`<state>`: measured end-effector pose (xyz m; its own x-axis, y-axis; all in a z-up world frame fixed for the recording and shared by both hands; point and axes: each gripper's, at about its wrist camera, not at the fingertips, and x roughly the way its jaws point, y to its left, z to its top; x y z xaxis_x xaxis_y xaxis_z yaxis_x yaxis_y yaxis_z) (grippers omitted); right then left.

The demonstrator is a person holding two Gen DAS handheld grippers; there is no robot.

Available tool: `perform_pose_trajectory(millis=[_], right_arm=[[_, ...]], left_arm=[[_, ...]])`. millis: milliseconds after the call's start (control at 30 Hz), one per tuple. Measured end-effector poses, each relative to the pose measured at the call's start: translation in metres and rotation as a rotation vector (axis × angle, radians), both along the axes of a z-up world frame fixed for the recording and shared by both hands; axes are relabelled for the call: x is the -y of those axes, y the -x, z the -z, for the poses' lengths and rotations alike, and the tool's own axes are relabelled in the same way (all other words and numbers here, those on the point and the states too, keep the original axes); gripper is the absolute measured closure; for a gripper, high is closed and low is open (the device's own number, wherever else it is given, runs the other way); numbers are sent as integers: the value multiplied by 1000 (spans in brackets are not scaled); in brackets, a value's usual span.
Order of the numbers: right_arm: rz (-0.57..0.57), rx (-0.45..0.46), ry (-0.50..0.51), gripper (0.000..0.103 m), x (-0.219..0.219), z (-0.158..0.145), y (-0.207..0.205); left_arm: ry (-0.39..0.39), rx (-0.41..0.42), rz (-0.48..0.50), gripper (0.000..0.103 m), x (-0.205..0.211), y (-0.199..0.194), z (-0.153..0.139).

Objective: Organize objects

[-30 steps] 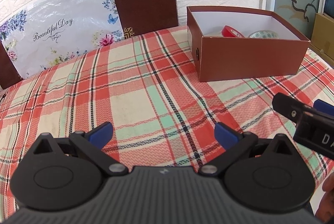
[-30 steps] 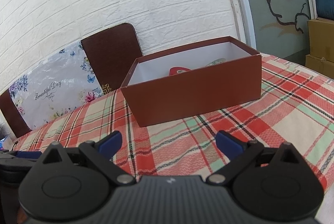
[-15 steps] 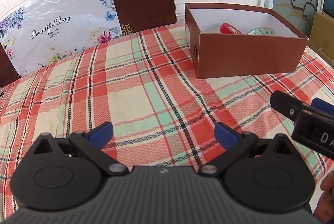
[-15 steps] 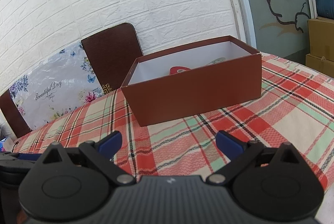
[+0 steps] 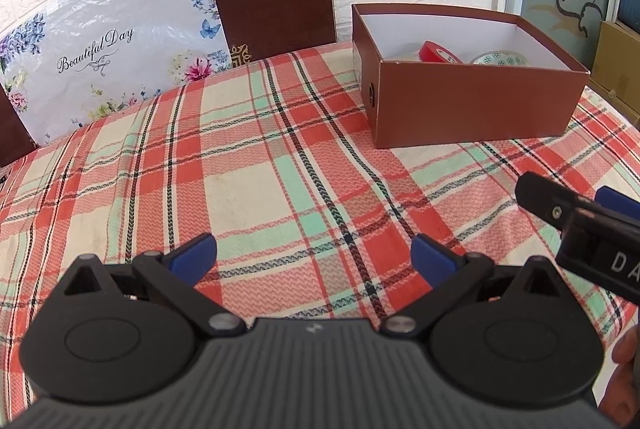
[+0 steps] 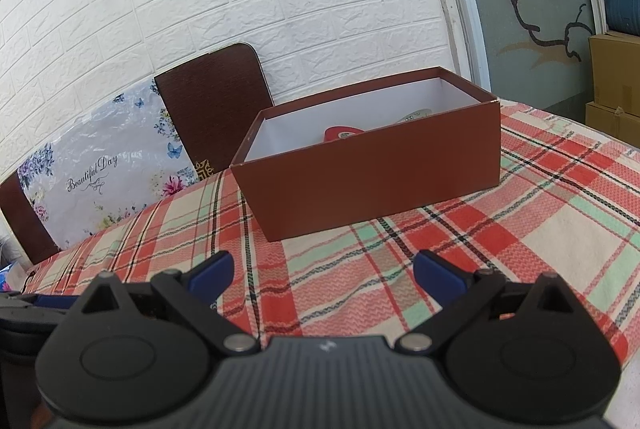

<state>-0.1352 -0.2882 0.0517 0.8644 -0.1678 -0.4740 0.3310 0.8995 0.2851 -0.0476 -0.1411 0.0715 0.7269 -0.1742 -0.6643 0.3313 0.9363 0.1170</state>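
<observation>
While both grippers gape empty | rectangular brown cardboard box on woven plaid cloth | red tape roll inside

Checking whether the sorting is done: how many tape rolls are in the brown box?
2: a red tape roll leaning near the middle of the brown box, and a white green-patterned roll just right of it. The front wall may hide others.

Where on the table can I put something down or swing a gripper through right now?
The checked tablecloth lies bare from the brown box leftward to the floral bag, and forward to the open left gripper. Another bare strip runs between the box front and the open right gripper. It is crowded inside the box, which holds the red tape roll and patterned roll.
</observation>
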Motion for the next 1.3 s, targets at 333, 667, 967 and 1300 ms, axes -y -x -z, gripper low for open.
perform_pose_trajectory(millis=[333,667,967,1300], right_arm=[[-1,0,1,3,0,1,0],[-1,-1,6,3,-3,2,-1],[-2,-3,7,3,-4,1,-2],[-3,-1,20,3,-3,-1,-3]], left_arm=[[-1,5,-3,0,-1,0,-1],[0,2,5,0,0,-1,-2],[-3,3,2,0,0,-3,-4],[-12,4,-17,0,-3,-7,-5]])
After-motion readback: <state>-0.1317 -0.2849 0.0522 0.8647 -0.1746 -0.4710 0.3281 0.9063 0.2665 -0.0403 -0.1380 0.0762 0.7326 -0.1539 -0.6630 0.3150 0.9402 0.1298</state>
